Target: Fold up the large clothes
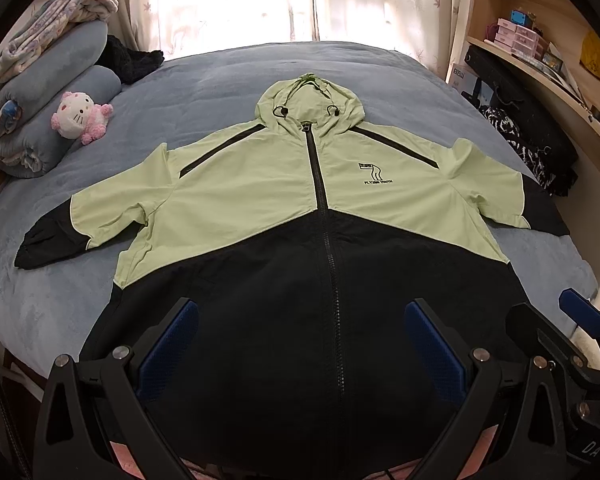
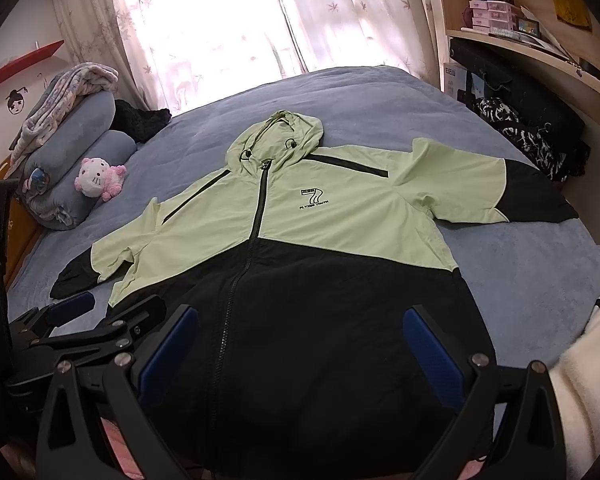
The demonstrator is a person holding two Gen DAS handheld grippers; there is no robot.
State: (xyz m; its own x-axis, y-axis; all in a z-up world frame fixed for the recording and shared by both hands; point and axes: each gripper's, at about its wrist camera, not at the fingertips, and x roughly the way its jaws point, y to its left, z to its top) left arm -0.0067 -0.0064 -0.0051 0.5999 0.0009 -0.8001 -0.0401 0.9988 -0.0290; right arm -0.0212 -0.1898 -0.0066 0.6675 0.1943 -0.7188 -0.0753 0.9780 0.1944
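The green-and-black hooded jacket [image 1: 300,208] is spread flat, front up and zipped, on the bed [image 1: 220,76] ahead of both claws, ready for folding. The left claw [image 1: 302,344] and right claw [image 2: 302,344] are held wide open over the hem, gripping nothing. A plush toy [image 1: 80,116] and rolled bedding [image 1: 48,96] lie far left, clear of the sleeves.

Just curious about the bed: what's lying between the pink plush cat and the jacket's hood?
Nothing: only bare blue bedspread lies between the plush cat and the hood, in both wrist views.
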